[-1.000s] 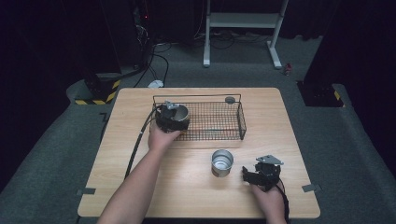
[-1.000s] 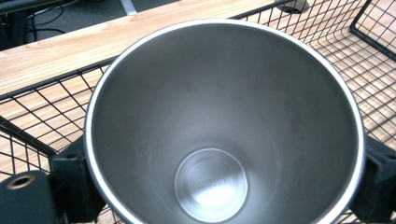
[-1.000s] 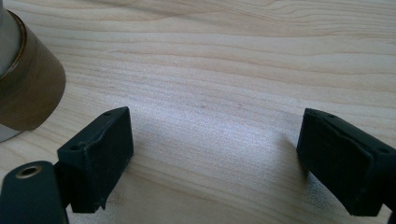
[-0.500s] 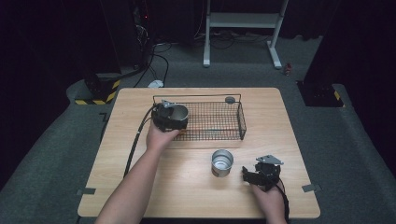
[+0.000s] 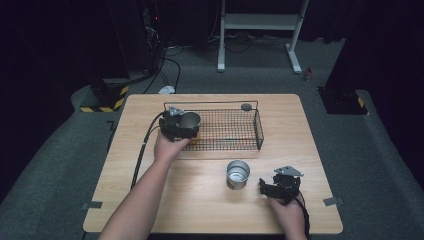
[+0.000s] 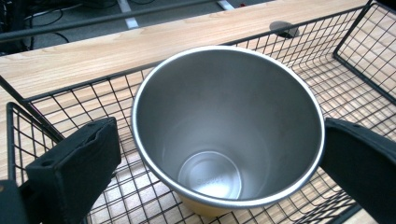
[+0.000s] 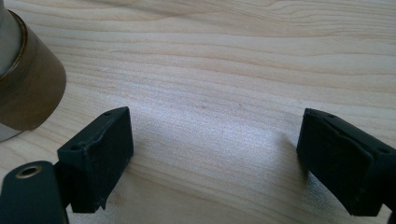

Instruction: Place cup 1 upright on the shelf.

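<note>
Now, one view after another.

High view, table: a light wooden table [image 5: 150,200] with a black wire basket [image 5: 257,131] lying near 12 o'clock on it.
High view, left gripper: the left gripper [image 5: 176,128] is at the basket's 9 o'clock end, with a hand behind it and a black cable running down toward 7 o'clock.
High view, first cup: a shiny metal cup [image 5: 189,120] stands upright in that end of the basket, right at the left gripper.
High view, second cup: another metal cup [image 5: 237,174] stands upright on the table, at 6 o'clock from the basket.
High view, right gripper: the right gripper [image 5: 278,187] rests low near the table's 5 o'clock corner, just beside the second cup but apart from it.

Left gripper view, cup: the first cup [image 6: 224,126] sits on the basket's wire floor [image 6: 355,88], and we look down into it.
Left gripper view, claw: the two black jaws stand wide, one at 8 o'clock and one at 4 o'clock. They have just been opening. The cup is between them, with a gap at the 8 o'clock jaw. The other jaw is very close to the rim; I cannot tell if it touches.

Right gripper view, claw: the jaws stand wide apart over bare wood [image 7: 224,70], holding nothing.
Right gripper view, cup: the second cup's side [image 7: 28,88] shows at 10 o'clock, away from the jaws.
</note>
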`<state>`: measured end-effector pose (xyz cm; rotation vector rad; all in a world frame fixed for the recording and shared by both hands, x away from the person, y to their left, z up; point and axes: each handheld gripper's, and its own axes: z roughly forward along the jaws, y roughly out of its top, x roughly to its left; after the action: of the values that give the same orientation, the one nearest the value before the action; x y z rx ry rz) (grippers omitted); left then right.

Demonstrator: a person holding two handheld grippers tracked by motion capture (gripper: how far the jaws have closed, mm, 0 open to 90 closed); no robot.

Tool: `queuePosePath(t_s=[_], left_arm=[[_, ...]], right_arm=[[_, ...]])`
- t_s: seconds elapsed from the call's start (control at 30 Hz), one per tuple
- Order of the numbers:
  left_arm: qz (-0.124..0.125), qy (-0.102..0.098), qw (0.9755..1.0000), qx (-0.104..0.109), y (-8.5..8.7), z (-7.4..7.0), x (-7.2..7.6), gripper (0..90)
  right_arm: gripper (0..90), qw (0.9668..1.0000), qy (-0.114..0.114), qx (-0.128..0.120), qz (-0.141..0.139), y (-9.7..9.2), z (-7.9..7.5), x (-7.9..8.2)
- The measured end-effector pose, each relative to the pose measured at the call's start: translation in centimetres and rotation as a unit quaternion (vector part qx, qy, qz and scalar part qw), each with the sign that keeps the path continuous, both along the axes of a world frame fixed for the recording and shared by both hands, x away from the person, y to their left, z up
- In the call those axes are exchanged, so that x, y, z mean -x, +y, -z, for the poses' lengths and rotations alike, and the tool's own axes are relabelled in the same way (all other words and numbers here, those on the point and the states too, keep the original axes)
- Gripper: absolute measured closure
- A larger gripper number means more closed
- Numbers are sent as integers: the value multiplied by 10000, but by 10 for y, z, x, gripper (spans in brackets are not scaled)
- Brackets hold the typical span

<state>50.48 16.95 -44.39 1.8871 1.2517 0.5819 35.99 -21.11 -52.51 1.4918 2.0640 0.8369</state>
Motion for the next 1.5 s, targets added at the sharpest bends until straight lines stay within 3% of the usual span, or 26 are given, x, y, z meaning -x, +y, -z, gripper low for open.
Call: queuePosePath(t_s=[0.47, 0.9, 1.27, 1.5], left_arm=[[124, -263, 9996, 60, 0, -20, 15, 0], [213, -214, 9995, 7, 5, -28, 37, 5], [234, -220, 9995, 17, 20, -30, 67, 7], [212, -153, 9997, 21, 34, -20, 91, 13]], right_arm=[[106, 10000, 2, 0, 0, 0, 0, 0], [106, 10000, 0, 3, -3, 0, 0, 0], [106, 10000, 2, 0, -3, 0, 0, 0], [103, 10000, 14, -8, -21, 0, 0, 0]])
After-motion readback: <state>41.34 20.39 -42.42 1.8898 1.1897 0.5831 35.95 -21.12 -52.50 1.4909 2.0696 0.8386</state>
